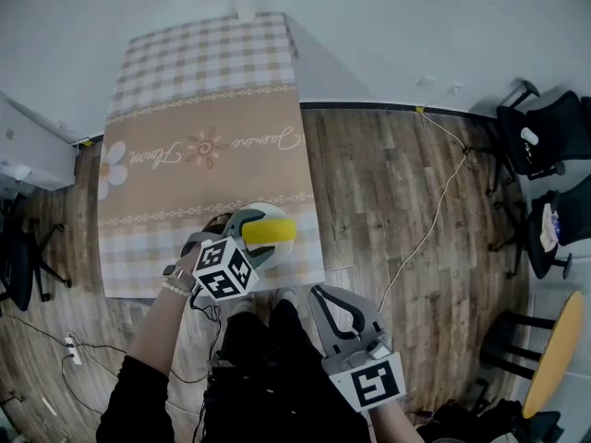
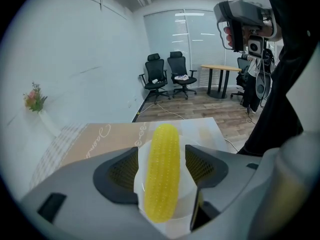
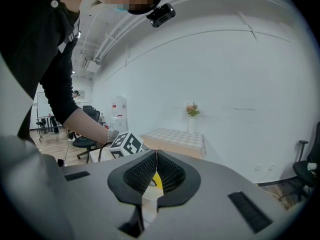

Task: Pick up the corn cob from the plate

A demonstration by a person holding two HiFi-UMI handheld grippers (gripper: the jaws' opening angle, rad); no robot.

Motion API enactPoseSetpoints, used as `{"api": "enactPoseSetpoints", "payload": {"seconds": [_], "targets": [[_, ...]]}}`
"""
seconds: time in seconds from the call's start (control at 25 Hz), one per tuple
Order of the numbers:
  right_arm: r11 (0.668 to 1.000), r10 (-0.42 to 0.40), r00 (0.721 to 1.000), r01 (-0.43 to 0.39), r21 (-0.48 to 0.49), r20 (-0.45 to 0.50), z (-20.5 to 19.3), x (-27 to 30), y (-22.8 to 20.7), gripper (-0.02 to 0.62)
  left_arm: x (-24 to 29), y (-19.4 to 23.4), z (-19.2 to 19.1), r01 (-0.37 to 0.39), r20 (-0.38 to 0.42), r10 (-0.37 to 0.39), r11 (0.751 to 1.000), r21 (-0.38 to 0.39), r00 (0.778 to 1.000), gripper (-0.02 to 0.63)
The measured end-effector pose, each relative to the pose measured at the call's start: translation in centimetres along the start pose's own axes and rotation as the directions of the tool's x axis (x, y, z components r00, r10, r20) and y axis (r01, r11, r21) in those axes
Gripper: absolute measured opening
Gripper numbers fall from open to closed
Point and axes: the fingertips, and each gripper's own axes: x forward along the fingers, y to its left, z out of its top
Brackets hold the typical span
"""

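Left gripper view: knobbly corn cob (image 2: pixel 161 171)

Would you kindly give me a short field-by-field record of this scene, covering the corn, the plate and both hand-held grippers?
setting: table with a checked and tan cloth, on a wooden floor
corn cob: yellow, lying on the white plate by the table's near edge
left hand-held gripper: open, one jaw on each side of the cob, pads not pressing on it
right hand-held gripper: shut, empty, held off the table
task status: cob not yet gripped
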Motion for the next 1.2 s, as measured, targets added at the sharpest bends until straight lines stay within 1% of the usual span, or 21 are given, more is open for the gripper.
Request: {"api": "enactPoseSetpoints", "payload": {"seconds": [0.2, 0.28, 0.4, 0.44, 0.52, 0.6, 0.72, 0.84, 1.04, 1.08, 1.2], "targets": [[1.000, -0.001, 0.999, 0.002, 0.016, -0.039, -0.9, -0.3, -0.1, 0.041, 1.1, -0.3, -0.8, 0.021, -0.038, -0.020, 1.000, 0.016, 0.999, 0.296], [1.000, 0.001, 1.000, -0.001, 0.012, -0.027, -0.7, -0.2, -0.2, 0.041, 1.5, -0.3, -1.0, 0.025, -0.043, -0.024, 1.000, 0.014, 0.999, 0.296], [0.998, 0.003, 0.993, 0.004, 0.065, -0.116, -2.5, -0.6, 0.0, 0.041, 1.9, -0.1, -1.4, 0.029, -0.053, -0.028, 0.999, 0.017, 0.998, 0.296], [0.998, 0.006, 0.993, 0.001, 0.064, -0.121, -2.6, -0.6, 0.0, 0.041, 2.1, -0.1, -1.5, 0.030, -0.056, -0.029, 0.999, 0.011, 0.998, 0.296], [1.000, 0.014, 0.998, -0.013, 0.023, -0.058, -1.5, -0.2, -0.1, 0.041, 2.4, 0.1, -1.9, 0.028, -0.057, -0.029, 0.999, -0.017, 0.998, 0.296], [1.000, 0.020, 1.000, -0.020, -0.001, -0.005, -0.5, 0.2, -0.1, 0.041, 2.6, 0.1, -2.2, 0.027, -0.051, -0.030, 0.997, -0.070, 0.998, 0.296], [1.000, 0.027, 1.000, -0.027, 0.008, -0.008, -0.6, 0.5, -0.2, 0.041, 2.7, 0.0, -2.6, 0.022, -0.025, -0.026, 0.989, -0.149, 0.999, 0.291], [0.999, 0.040, 0.999, -0.039, 0.024, -0.023, -1.1, 0.9, 0.1, 0.041, 2.6, 0.1, -2.7, -0.001, 0.013, 0.004, 0.983, -0.182, 1.000, 0.291], [0.997, 0.077, 0.996, -0.076, 0.020, -0.034, -1.6, 1.5, 0.6, 0.042, 2.3, 0.1, -2.8, -0.073, 0.057, 0.084, 0.981, -0.179, 0.995, 0.284], [0.996, 0.083, 0.995, -0.082, 0.028, -0.048, -1.9, 1.6, 0.7, 0.041, 2.3, 0.1, -2.8, -0.082, 0.059, 0.094, 0.980, -0.180, 0.994, 0.284], [0.992, 0.105, 0.983, -0.093, 0.086, -0.148, -3.8, 1.5, 1.1, 0.041, 2.2, 0.2, -2.8, -0.097, 0.061, 0.110, 0.978, -0.186, 0.992, 0.284]]}}
